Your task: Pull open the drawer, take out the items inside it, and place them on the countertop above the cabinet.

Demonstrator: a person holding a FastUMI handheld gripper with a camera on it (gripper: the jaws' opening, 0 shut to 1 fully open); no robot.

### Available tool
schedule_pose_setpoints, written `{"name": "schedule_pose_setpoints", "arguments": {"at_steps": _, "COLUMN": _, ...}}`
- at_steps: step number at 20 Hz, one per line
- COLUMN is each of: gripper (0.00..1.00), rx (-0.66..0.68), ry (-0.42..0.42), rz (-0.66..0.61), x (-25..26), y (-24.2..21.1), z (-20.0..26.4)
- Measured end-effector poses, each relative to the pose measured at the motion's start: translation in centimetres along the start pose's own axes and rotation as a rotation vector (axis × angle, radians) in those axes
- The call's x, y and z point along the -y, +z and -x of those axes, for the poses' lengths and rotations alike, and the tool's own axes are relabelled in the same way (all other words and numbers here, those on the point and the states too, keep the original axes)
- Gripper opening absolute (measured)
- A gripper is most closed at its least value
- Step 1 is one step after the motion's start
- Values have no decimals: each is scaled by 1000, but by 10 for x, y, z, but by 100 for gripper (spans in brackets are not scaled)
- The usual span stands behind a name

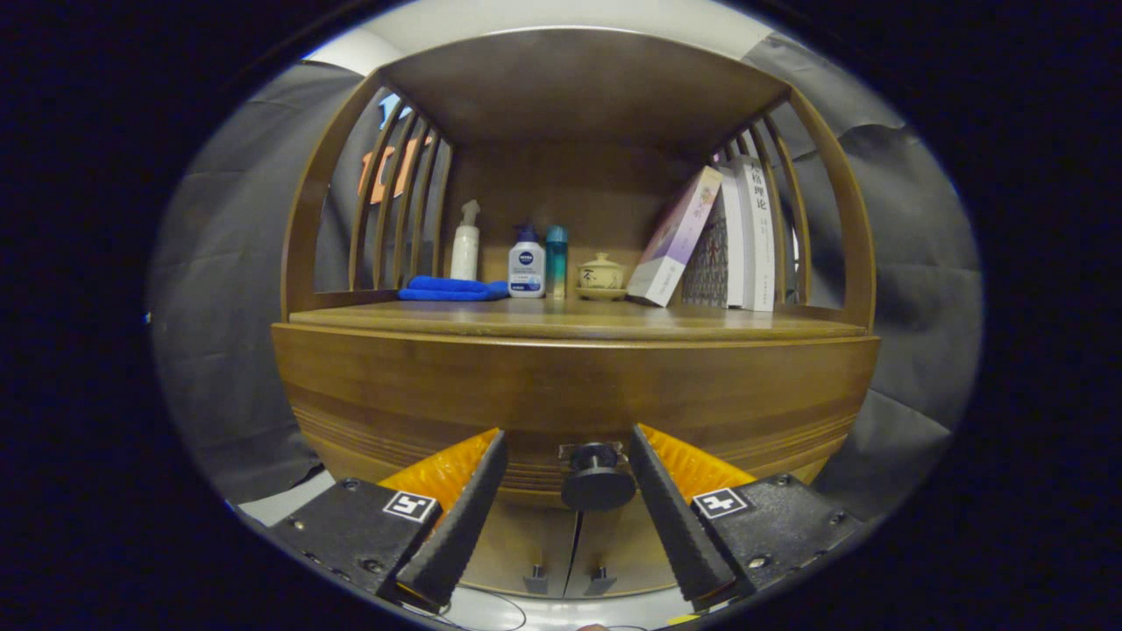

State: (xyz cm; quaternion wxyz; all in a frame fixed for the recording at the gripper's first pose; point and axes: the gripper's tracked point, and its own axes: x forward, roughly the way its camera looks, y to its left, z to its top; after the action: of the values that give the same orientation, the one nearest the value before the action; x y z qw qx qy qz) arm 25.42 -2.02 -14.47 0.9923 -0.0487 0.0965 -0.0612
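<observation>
Holding my gripper (568, 447) level before the cabinet, I had its fingers spread wide, the dark knob (597, 478) of the closed drawer (574, 386) between them, untouched. The drawer's contents stayed hidden; the countertop (561, 320) lay above.

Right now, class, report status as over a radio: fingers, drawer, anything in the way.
Gripper open, fingers either side of the drawer knob, not pressing it. Drawer shut. Nothing between fingers and knob.
</observation>
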Motion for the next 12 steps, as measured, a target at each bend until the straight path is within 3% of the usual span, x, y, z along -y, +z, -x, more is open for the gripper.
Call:
{"name": "schedule_pose_setpoints", "arguments": {"at_steps": 7, "gripper": 76, "rx": 42, "ry": -54, "rz": 55, "x": 7, "y": -1, "z": -4}}
{"name": "schedule_pose_setpoints", "arguments": {"at_steps": 12, "gripper": 52, "rx": 41, "ry": -61, "rz": 21, "x": 17, "y": -5, "z": -4}}
